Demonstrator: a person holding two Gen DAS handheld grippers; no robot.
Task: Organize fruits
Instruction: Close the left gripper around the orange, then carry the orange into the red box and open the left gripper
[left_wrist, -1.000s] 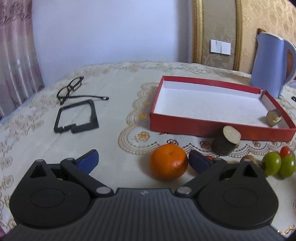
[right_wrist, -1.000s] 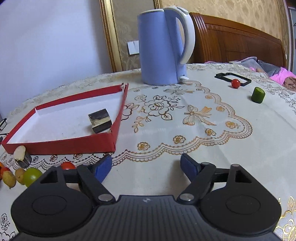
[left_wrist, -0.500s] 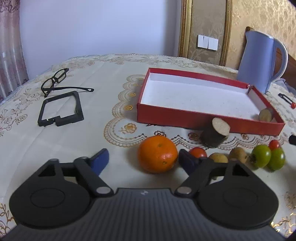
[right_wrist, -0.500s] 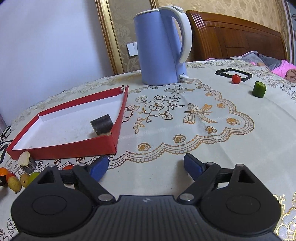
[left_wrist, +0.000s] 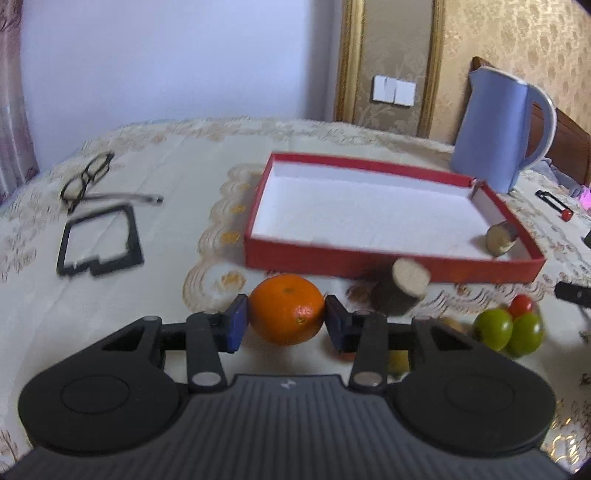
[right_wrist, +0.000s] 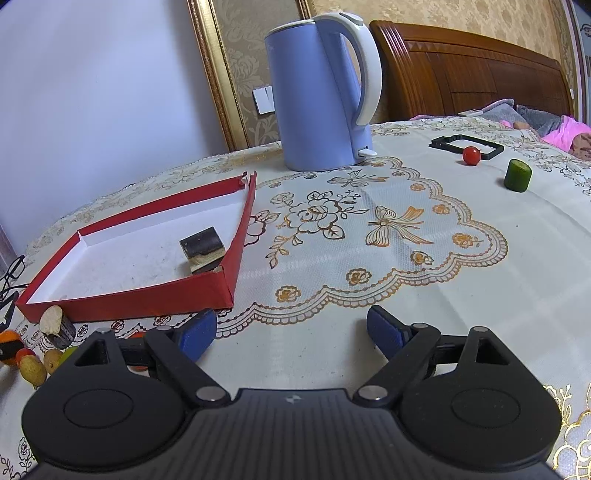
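An orange lies on the tablecloth just in front of the red tray. My left gripper is closing on it, and both blue pads touch its sides. A dark cut piece stands right of the orange. Two green fruits and a cherry tomato lie further right. Another dark piece sits inside the tray. My right gripper hangs open over bare cloth, right of the tray, with nothing between its fingers.
A blue kettle stands behind the tray. Glasses and a black frame lie to the left. At far right are a red tomato, a green chunk and another black frame. Small yellow fruits lie near the tray's front corner.
The left gripper's jaws have closed from wide apart until the pads meet the orange. The right gripper has kept its place and stays open.
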